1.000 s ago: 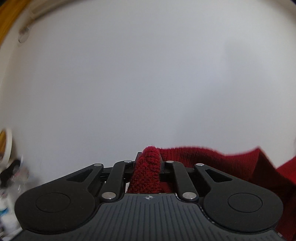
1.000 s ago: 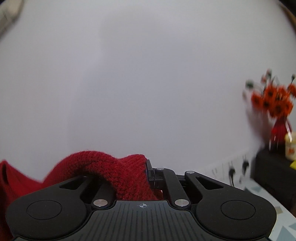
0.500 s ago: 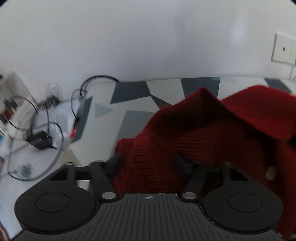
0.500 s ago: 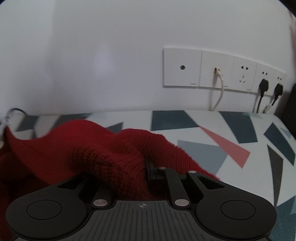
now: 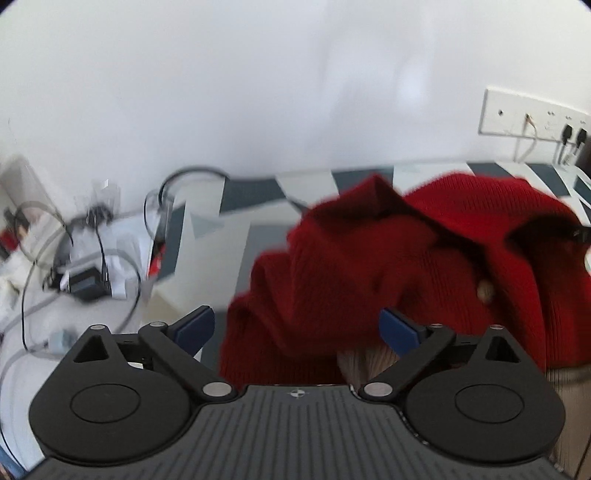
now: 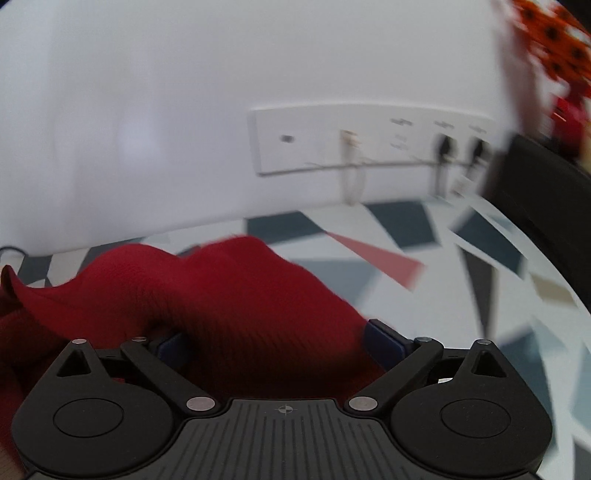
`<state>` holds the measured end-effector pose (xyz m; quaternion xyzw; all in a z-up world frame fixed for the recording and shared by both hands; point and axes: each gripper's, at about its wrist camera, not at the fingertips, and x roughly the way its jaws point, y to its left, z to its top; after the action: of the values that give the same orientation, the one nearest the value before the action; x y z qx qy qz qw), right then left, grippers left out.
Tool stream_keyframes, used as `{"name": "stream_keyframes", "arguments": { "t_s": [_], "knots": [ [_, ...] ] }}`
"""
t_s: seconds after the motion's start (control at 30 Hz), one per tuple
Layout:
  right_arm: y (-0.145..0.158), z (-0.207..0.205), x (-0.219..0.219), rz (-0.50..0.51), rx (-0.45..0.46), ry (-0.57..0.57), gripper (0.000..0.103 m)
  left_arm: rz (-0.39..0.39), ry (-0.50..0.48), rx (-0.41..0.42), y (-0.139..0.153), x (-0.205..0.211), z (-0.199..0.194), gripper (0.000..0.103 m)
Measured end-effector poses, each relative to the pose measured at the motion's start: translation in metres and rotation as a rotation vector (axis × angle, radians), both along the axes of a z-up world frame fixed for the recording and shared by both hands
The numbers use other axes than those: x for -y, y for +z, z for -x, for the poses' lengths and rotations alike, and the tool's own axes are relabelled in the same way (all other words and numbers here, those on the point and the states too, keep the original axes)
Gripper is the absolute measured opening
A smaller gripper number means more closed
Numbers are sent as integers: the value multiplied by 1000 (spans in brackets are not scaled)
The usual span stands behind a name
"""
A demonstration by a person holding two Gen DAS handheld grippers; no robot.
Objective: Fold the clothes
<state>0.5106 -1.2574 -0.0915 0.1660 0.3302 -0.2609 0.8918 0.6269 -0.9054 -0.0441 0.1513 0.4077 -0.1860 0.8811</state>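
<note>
A red knitted garment [image 5: 417,258] lies crumpled on a table with a triangle-patterned cloth [image 5: 255,195]. My left gripper [image 5: 297,326] hangs over its left edge, its jaws opening wide, blue pads apart, the knit lying loose between them. In the right wrist view the same red garment [image 6: 229,291] bulges up between the jaws of my right gripper [image 6: 275,343], which are opening too; the pads stand apart and do not press on it. A beige ribbed fabric [image 5: 364,363] shows under the red knit.
Tangled cables and a black adapter [image 5: 86,282] lie at the left of the table. A white socket strip with plugs [image 6: 373,142] is on the wall behind. A black box [image 6: 543,188] and orange flowers [image 6: 550,33] stand at the right.
Both grippers have dropped from facing the wall down to the table and tilted downward. Both were shut on the red knit and now stand open, with the garment slumped on the table.
</note>
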Motion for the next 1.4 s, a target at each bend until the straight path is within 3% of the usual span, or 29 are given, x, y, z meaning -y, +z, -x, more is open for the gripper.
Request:
{"name": "stream_keyframes", "arguments": {
  "t_s": [0.17,0.3,0.43,0.57,0.67,0.83,0.97,1.07,1.2,1.27,1.33,1.37,1.4],
  "knots": [
    [-6,77,-9,-87,-50,-117,97,-41,-7,-60,-22,-48,34,98],
    [-13,129,-44,-104,-99,-124,97,-34,-40,-81,-33,-79,60,98],
    [-29,160,-88,-108,-154,-122,98,-13,1,-193,-49,-99,63,98],
    [-43,172,-126,-150,-183,-113,99,19,8,-205,-51,-109,67,98],
    [-47,172,-147,-84,-193,-106,101,-12,-18,-190,-54,-108,70,98],
    [-42,168,-154,-86,-201,-131,101,-55,-46,-168,-63,-108,76,98],
    [-35,166,-159,-81,-181,-74,101,-66,-21,-171,-68,-110,75,101],
    [-42,161,-163,-71,-208,-47,101,-146,-27,-188,-78,-105,75,101],
    [-55,158,-158,-61,-203,-49,101,-194,-50,-130,-79,-100,85,102],
    [-54,159,-154,-50,-178,-57,92,-180,-43,-140,-79,-100,85,102],
    [-51,164,-145,-62,-134,-87,69,-132,-66,-183,-78,-101,85,102],
    [-49,167,-138,-78,-111,-108,61,-102,-87,-211,-78,-102,86,95],
    [-48,172,-127,-121,-81,-151,47,-72,-108,-238,-77,-102,86,80]
  ]
}}
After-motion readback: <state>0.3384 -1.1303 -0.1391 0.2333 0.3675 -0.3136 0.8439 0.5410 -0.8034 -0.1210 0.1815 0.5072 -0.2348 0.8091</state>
